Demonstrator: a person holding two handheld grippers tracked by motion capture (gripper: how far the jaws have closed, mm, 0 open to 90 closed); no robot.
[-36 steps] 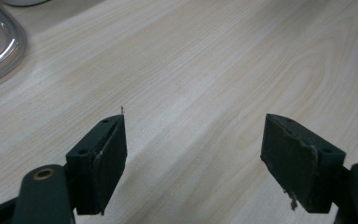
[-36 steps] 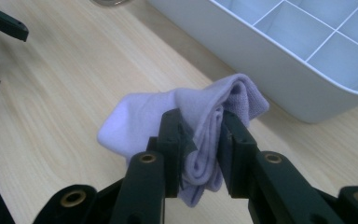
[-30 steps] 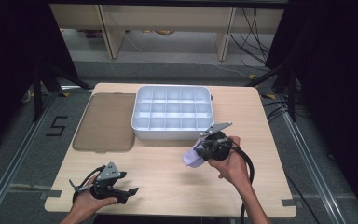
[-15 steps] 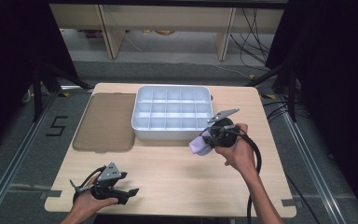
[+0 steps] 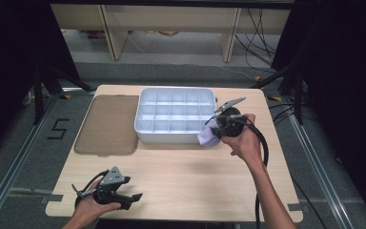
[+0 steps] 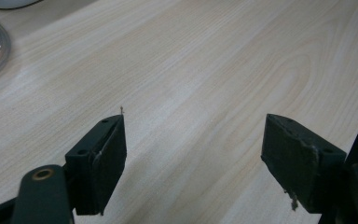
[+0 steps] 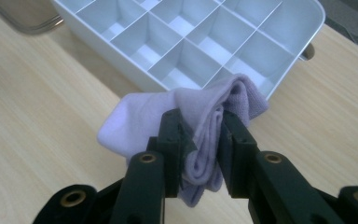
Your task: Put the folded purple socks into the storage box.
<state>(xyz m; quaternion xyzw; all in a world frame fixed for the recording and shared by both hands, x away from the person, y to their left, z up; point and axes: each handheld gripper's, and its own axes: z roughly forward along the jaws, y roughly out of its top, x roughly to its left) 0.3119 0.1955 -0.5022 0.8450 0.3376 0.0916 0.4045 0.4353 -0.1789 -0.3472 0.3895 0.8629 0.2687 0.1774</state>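
High view: pale wooden table (image 5: 181,171) above grey floor (image 5: 24,157), dark surroundings.

I am holding my right gripper (image 5: 215,130) at about four o'clock of the white compartment tray (image 5: 175,136), clamping a folded lilac cloth (image 5: 208,138) just beside its near right corner. My left gripper (image 5: 134,197) is resting at seven o'clock on the wooden table (image 5: 195,181). A brownish lid (image 5: 107,125) is lying at the tray's nine o'clock.
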